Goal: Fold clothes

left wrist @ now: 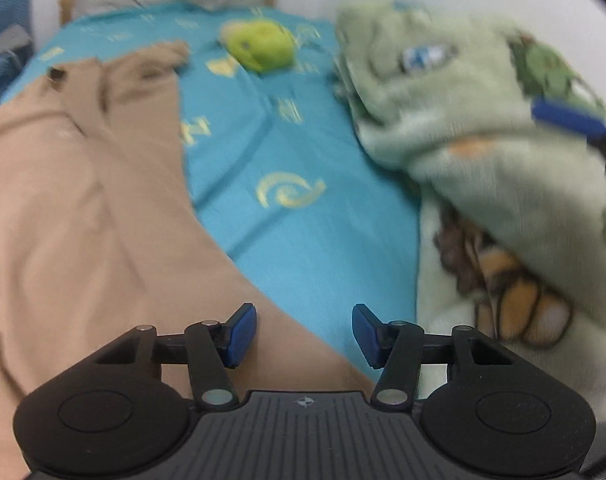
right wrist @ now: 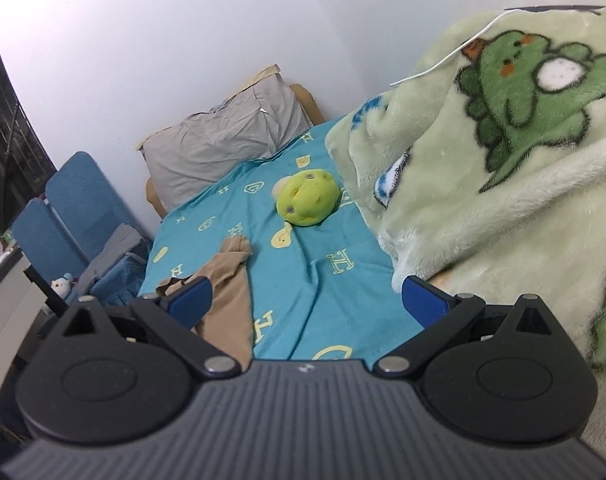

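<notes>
Both tongs are apart and holding nothing: left tongs (left wrist: 304,334) hang just over the tan garment (left wrist: 83,208), right tongs (right wrist: 307,300) sit higher, looking down the bed. The garment lies crumpled along the left side of the teal bedsheet (left wrist: 271,152), bunched at its far end, so no clean hem or corner is showing. Main risk: you pinch a bunched spot and grab two layers, or catch the sheet underneath, and the lift drags the bedding with it. The fleece dinosaur blanket (right wrist: 503,200) is piled right beside your right tongs; a sweep across could snag its pile or pull it onto the working area. The green plush toy (right wrist: 307,200) sits on the sheet near the garment's far end and will get in the way if you spread the garment out that way. The left view is motion-blurred, so settle before closing.
</notes>
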### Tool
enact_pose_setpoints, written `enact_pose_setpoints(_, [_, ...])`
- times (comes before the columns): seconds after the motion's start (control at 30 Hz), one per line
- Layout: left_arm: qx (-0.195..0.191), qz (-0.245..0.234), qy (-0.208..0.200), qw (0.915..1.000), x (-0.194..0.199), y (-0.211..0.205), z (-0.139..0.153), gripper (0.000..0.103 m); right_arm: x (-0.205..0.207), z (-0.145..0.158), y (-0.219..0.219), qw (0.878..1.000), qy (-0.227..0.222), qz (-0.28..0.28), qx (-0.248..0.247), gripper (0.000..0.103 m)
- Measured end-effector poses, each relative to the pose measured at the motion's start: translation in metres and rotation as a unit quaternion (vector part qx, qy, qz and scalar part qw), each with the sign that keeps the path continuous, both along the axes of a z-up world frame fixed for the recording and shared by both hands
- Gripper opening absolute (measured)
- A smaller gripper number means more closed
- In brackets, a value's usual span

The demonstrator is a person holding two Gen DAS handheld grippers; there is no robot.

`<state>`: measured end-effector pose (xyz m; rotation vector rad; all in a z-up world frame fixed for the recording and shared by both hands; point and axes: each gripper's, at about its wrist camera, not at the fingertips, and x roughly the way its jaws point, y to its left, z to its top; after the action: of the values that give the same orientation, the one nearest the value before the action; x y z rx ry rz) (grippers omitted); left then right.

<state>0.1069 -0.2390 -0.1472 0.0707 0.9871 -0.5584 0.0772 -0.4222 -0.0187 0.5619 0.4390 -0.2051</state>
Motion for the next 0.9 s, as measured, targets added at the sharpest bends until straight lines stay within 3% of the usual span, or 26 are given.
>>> enact_pose_setpoints(0.1, [0.03, -0.006, 0.025, 0.9992, 0.0, -0.011, -0.02, 0.05, 0.002, -0.002, -0.001, 1.0, 0.004, -0.002, -0.002, 0.103])
enact_pose_setpoints(0.17, [0.049, -0.01, 0.0, 0.9988, -0.006, -0.014, -0.022, 0.044, 0.002, -0.004, -0.002, 1.0, 0.007, -0.005, -0.001, 0.103])
enact_pose_setpoints(0.23, [0.063, -0.013, -0.019, 0.9977, -0.011, -0.015, -0.023, 0.01, 0.003, -0.006, -0.003, 1.0, 0.011, -0.009, -0.002, 0.103])
enact_pose_setpoints(0.27, [0.056, -0.009, -0.016, 0.9982, -0.01, -0.011, -0.023, 0.006, 0.004, -0.007, -0.003, 1.0, 0.014, -0.011, -0.003, 0.103])
enact_pose_setpoints(0.47, [0.001, 0.013, -0.008, 0.9999, -0.01, 0.018, -0.006, 0.003, 0.005, -0.011, -0.006, 1.0, 0.021, -0.016, 0.003, 0.103])
enact_pose_setpoints(0.57, [-0.056, 0.024, 0.006, 0.9981, -0.011, 0.045, 0.017, 0.003, 0.005, -0.012, -0.006, 0.999, 0.025, -0.019, 0.006, 0.103])
enact_pose_setpoints(0.7, [-0.139, 0.048, 0.03, 0.9887, -0.015, 0.107, 0.051, 0.003, 0.005, -0.01, -0.002, 1.0, 0.027, -0.014, 0.004, 0.103])
enact_pose_setpoints(0.87, [-0.174, 0.104, 0.058, 0.9776, -0.01, 0.197, 0.059, 0.003, 0.01, -0.01, 0.009, 0.999, 0.036, 0.003, -0.004, 0.103])
enact_pose_setpoints(0.9, [-0.157, 0.122, 0.065, 0.9778, -0.006, 0.21, 0.054, 0.003, 0.012, -0.011, 0.011, 0.999, 0.039, 0.007, -0.005, 0.103])
